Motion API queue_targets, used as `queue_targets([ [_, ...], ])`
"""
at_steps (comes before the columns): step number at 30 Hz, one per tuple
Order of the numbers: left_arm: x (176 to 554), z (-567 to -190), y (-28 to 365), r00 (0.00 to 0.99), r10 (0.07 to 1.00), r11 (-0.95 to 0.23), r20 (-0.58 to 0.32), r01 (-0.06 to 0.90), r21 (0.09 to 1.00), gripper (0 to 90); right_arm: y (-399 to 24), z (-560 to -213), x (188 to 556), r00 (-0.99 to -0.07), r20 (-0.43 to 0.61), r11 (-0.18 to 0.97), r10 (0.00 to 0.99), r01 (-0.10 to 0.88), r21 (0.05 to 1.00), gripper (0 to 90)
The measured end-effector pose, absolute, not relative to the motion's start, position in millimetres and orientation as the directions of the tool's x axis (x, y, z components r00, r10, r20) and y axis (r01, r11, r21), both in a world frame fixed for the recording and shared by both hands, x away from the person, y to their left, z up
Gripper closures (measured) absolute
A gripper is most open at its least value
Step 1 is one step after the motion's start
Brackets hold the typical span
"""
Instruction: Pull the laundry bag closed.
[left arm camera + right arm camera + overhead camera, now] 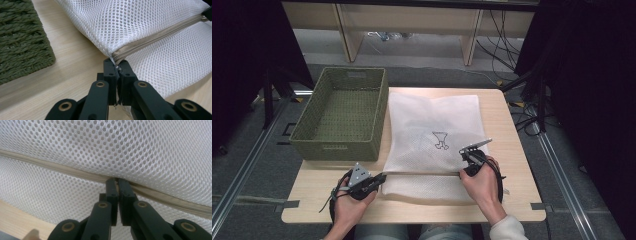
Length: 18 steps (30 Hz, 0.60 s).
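A white mesh laundry bag (432, 135) with a small dark logo lies flat on the wooden table (412, 210). A beige zipper (422, 173) runs across it near the front edge. My left gripper (379, 179) is shut on the bag's left corner at the zipper's end (116, 65). My right gripper (464, 172) is shut on the zipper line toward the right end (117, 180); whether it pinches the slider or only the fabric is hidden between its jaws. In the left gripper view the zipper (160, 35) stretches away to the upper right.
A green woven basket (343, 114) stands on the table's left half, touching the bag's left edge, with nothing visible inside it. Its wall (22, 42) is close to my left gripper. Cables and wooden shelf legs (349, 35) lie beyond the table.
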<state>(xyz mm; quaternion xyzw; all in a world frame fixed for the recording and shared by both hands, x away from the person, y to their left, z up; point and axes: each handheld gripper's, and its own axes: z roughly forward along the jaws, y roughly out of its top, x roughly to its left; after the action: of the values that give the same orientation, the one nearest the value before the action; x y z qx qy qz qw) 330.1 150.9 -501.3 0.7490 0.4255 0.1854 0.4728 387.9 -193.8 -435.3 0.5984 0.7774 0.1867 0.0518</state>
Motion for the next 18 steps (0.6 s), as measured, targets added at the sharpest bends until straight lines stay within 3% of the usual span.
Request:
queue_targets([
  [8,333.4,-499.9,156.7,0.562,0.811,-0.158,-0.162,0.477,0.865,85.9,-196.0,-435.8,384.4,-0.245,0.201,0.172,0.949,0.93,0.325,88.6],
  [18,333.8,-501.0,157.5,0.575,0.801,-0.165,-0.166,0.478,0.863,86.1,-198.9,-436.6,384.9,-0.22,0.198,0.156,0.955,0.942,0.297,88.7],
])
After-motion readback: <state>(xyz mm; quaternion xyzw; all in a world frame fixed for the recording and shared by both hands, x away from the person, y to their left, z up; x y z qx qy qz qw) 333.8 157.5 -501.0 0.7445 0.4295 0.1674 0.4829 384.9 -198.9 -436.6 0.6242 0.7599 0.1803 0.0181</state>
